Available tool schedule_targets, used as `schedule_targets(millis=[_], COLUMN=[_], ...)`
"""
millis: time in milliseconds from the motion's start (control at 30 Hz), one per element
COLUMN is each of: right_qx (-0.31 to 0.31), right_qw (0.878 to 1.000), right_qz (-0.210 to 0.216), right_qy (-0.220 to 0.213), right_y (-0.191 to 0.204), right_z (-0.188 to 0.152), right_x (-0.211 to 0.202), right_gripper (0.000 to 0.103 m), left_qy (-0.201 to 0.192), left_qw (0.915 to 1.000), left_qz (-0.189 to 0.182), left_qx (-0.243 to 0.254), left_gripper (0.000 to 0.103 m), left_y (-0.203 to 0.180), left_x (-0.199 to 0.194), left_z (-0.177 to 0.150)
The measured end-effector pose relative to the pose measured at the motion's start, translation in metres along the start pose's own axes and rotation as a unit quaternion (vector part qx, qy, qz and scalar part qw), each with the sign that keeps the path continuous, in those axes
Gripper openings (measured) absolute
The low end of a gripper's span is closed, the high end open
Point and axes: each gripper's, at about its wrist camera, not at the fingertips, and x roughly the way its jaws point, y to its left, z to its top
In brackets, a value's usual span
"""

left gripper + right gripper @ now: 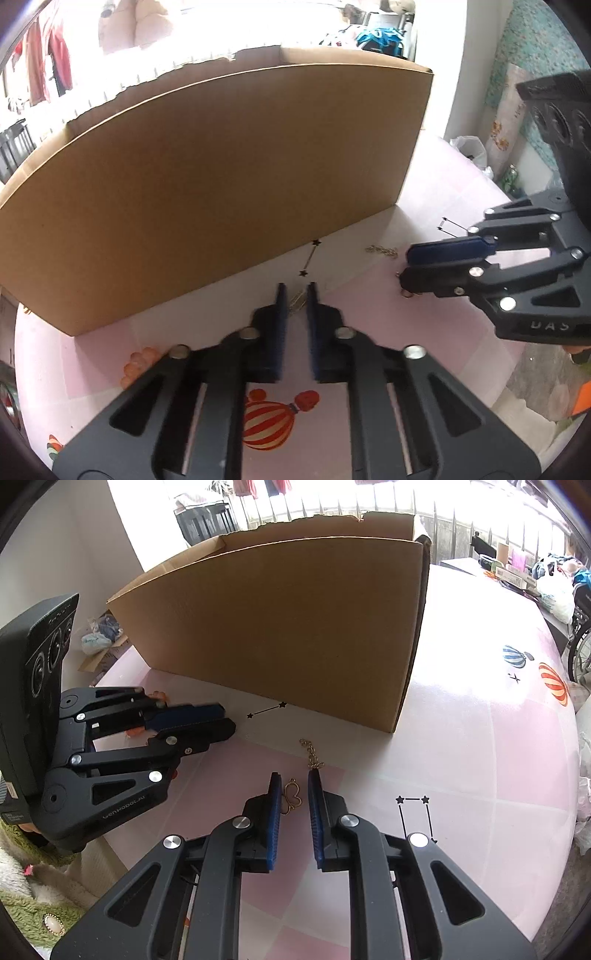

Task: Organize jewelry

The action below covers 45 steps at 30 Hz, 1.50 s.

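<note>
Both tools are matte black plastic linkages with triangular cut-outs, round silver screw heads at each joint and ribbed blue pads lining the fingers. The left tool carries pale embossed lettering on its body and a black camera block; the right tool shows embossed letters too

The right gripper hangs low over the pink checked table, jaws parted around a gold heart-shaped pendant. A gold chain trails from it toward the tall brown cardboard box. The left gripper lies at left, jaws nearly together.
</note>
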Motion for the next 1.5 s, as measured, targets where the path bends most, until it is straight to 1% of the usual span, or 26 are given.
schedule_targets(millis=[100,400,433,467,500,533,567,600,700,800,900,967,1033,1133,1233,1267,1367,1500], right_qx=[0.001,0.009,0.009,0.009,0.007,0.004,-0.001,-0.008,-0.046,-0.063,-0.055,-0.045,-0.038,-0.031,-0.044,-0.045,-0.043,-0.049], right_qw=[1.000,1.000,1.000,1.000,1.000,1.000,1.000,1.000,0.999,0.997,0.997,0.997,0.996,0.997,0.996,0.996,0.996,0.996], right_qz=[0.002,0.011,0.011,0.011,0.011,0.011,0.012,0.014,0.006,0.001,-0.012,0.002,-0.012,-0.015,-0.037,-0.040,-0.043,-0.050], right_qy=[-0.001,0.001,0.002,0.003,0.005,0.007,0.008,0.010,0.026,0.040,0.057,0.063,0.074,0.074,0.068,0.066,0.063,0.054], right_y=[-0.004,-0.009,-0.010,-0.010,-0.010,-0.010,-0.009,-0.007,0.000,0.005,0.008,0.011,0.014,0.019,0.025,0.026,0.026,0.029], right_z=[-0.003,-0.002,-0.003,-0.003,-0.003,-0.004,-0.004,-0.003,0.001,0.008,0.013,0.012,0.010,0.006,0.004,0.004,0.006,0.007], right_x=[-0.004,-0.008,-0.009,-0.010,-0.012,-0.014,-0.015,-0.016,-0.017,-0.013,-0.006,-0.006,-0.005,-0.006,-0.004,-0.004,-0.002,0.001], right_gripper=[0.015,0.016,0.018,0.025,0.030,0.038,0.041,0.041,0.042,0.042,0.042,0.042,0.042,0.040,0.034,0.029,0.026,0.025], left_qy=[-0.004,-0.002,0.000,0.003,0.004,0.005,0.005,0.005,0.002,-0.001,-0.003,-0.005,-0.007,-0.009,-0.010,-0.010,-0.011,-0.012], left_qw=[0.9997,0.9999,0.9999,0.9999,0.9999,0.9999,0.9999,0.9999,0.9999,0.9998,0.9998,0.9997,0.9997,0.9997,0.9996,0.9996,0.9995,0.9995], left_qz=[0.013,0.012,0.011,0.012,0.012,0.013,0.013,0.014,0.014,0.014,0.011,0.010,0.009,0.007,0.005,0.005,0.004,0.004], left_qx=[0.019,0.007,0.005,0.003,0.000,-0.002,-0.004,-0.007,-0.010,-0.013,-0.017,-0.020,-0.021,-0.023,-0.024,-0.025,-0.028,-0.030], left_gripper=[0.004,0.004,0.004,0.004,0.004,0.004,0.004,0.004,0.004,0.004,0.004,0.004,0.004,0.004,0.004,0.004,0.004,0.004], left_y=[-0.005,0.002,-0.003,-0.002,-0.002,-0.001,0.000,0.001,0.004,0.005,0.007,0.012,0.013,0.018,0.018,0.018,0.018,0.019], left_x=[-0.002,-0.008,-0.003,-0.005,-0.006,-0.008,-0.009,-0.010,-0.012,-0.011,-0.010,-0.015,-0.016,-0.021,-0.022,-0.022,-0.022,-0.023], left_z=[-0.001,-0.010,-0.003,-0.005,-0.007,-0.009,-0.011,-0.012,-0.014,-0.015,-0.016,-0.023,-0.025,-0.029,-0.030,-0.030,-0.030,-0.031])
